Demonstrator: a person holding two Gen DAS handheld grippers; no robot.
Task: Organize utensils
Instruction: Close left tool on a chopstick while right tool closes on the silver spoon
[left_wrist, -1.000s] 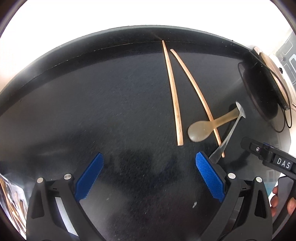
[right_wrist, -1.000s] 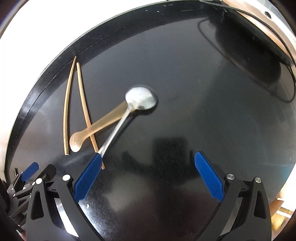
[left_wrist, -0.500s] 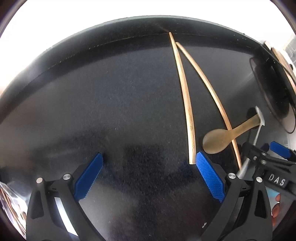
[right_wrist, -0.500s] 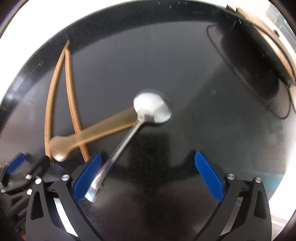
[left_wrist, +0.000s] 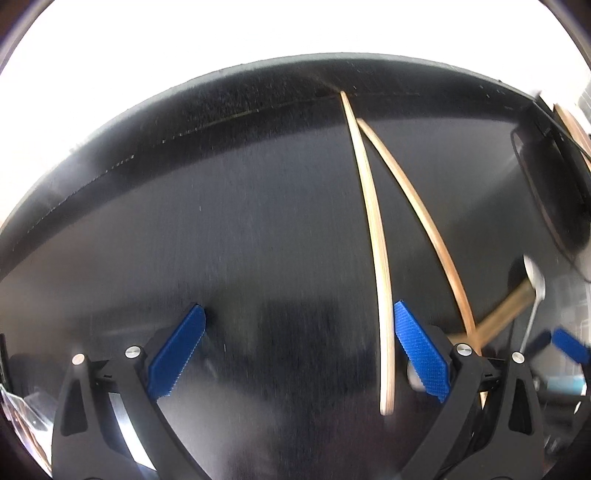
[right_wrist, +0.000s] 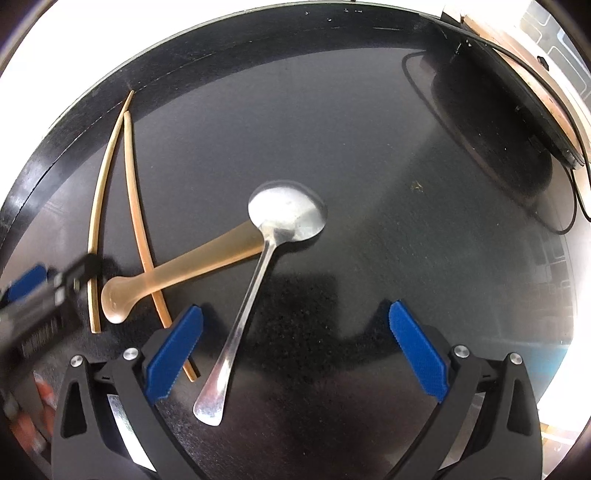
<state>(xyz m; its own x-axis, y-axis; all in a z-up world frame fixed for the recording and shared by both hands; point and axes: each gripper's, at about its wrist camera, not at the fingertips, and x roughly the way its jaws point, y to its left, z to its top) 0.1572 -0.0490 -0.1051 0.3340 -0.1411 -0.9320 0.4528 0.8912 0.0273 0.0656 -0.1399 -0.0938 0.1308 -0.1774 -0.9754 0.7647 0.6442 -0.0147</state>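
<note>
Chopsticks and spoons all lie loose on the black bench (right_wrist: 369, 147), and both grippers hang low over them with jaws spread wide and nothing held. The left gripper (left_wrist: 299, 347) has the left chopstick (left_wrist: 380, 266) running up between its fingers, close against the right-hand pad, near end just inside the jaws, far tip up at the back edge of the bench; its long axis runs almost straight away from the gripper. The right chopstick (left_wrist: 436, 236) fans off beside it: the two nearly meet at the far tips and spread apart toward the near edge. Over to the right gripper (right_wrist: 295, 350), and the metal spoon (right_wrist: 258, 273) sits squarely in its line: handle end just between the open pads, nearer the left one, bowl pointing away and a touch right. The tan spoon (right_wrist: 192, 266) lies crosswise, its handle tucked under the metal bowl, its own bowl out left on top of the right chopstick. My read: each arm takes what its jaws frame, and each long axis runs roughly with the fingers, so a pinch across the shaft should work. The likely snag is the overlap; lifting the metal spoon may drag the tan one.
</note>
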